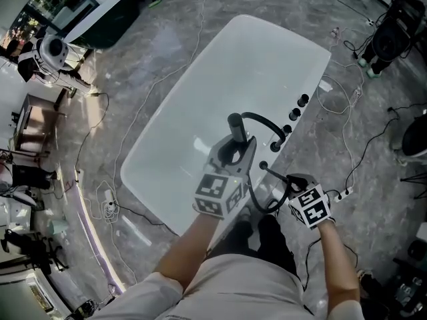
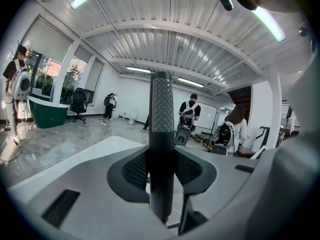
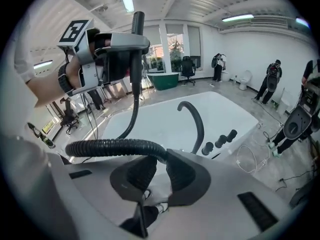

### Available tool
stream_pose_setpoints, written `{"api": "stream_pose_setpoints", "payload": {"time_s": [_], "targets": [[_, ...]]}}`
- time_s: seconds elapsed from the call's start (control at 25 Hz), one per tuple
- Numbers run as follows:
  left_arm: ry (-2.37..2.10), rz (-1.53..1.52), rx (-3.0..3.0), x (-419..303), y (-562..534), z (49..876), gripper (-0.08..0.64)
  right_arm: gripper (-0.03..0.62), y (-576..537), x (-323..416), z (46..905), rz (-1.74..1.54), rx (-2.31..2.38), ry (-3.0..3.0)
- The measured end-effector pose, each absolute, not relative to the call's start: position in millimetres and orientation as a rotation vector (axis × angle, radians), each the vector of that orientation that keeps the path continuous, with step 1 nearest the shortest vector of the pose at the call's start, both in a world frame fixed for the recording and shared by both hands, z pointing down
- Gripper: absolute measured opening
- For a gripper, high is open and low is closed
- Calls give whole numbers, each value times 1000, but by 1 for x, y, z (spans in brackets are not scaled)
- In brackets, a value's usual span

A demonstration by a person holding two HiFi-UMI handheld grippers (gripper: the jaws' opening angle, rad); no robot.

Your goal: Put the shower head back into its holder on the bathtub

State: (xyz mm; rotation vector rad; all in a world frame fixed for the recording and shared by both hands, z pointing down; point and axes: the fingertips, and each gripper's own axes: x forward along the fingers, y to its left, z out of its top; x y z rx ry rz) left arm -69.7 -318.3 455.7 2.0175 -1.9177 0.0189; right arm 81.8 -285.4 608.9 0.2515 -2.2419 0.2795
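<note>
The hose vanishes between the right tongs, its end hidden

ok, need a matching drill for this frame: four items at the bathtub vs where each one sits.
Items:
1 shower head
2 hose
3 spout
4 knobs

Places:
A in a row on the bathtub rim
B clamped in the right gripper
C arching over the basin
D held upright in the left gripper

Pairs: 1-D, 2-B, 3-C, 4-A
</note>
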Motion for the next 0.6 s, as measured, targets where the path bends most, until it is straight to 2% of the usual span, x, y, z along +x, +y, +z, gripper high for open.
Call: {"api": "stream_pose_setpoints", "payload": {"time_s": [0.28,0.6], "targets": [[-1887,57,2085,-62,-325,475,124,67,-313,68,651,486,370,-2385],[-1934,11,2066,-75,-333,489,124,67,-320,49,746,487,329,-2302]]}}
